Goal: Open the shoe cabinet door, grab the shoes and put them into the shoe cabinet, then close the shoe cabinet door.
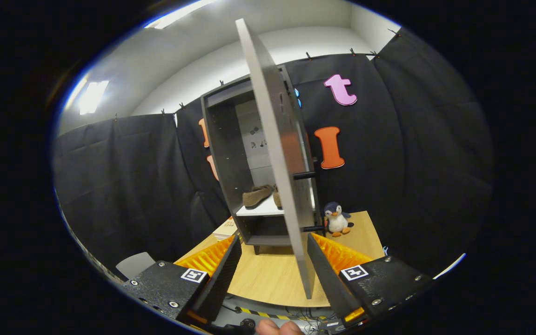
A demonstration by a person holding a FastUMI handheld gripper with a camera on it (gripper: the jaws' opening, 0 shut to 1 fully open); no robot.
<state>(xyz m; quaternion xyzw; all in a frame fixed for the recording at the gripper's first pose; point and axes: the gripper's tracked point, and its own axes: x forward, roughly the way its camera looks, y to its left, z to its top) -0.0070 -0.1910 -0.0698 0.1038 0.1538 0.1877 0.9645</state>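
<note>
Tan suede-looking shoes (257,195) are already sitting on the white shelf (261,211) inside the shoe cabinet (225,153), so I'd say the open-and-load part is basically done. One shoe is plain to see, the other is mostly hidden behind the door edge, so can't say much about how it lies.

What's left, as I read it, is the closing. The grey door (279,153) stands swung out toward the camera, seen nearly edge-on, with two dark handle pegs (306,175) sticking off its right face. The tool (275,260) is spread wide, with the door's lower edge in the gap between the fingers, closer to the right one. Can't tell if that finger is actually touching it. Nothing is being pinched.

Surface is a light wood counter (272,279), cabinet standing on it on short legs. A little plush penguin (337,218) sits just right of the cabinet, and some stacked books or papers (226,229) lie at its left foot. Black cloth walls all round, white ceiling above with bright light panels (92,97). A fingertip (279,328) peeks in below the tool, cables and striped tape down there too.
</note>
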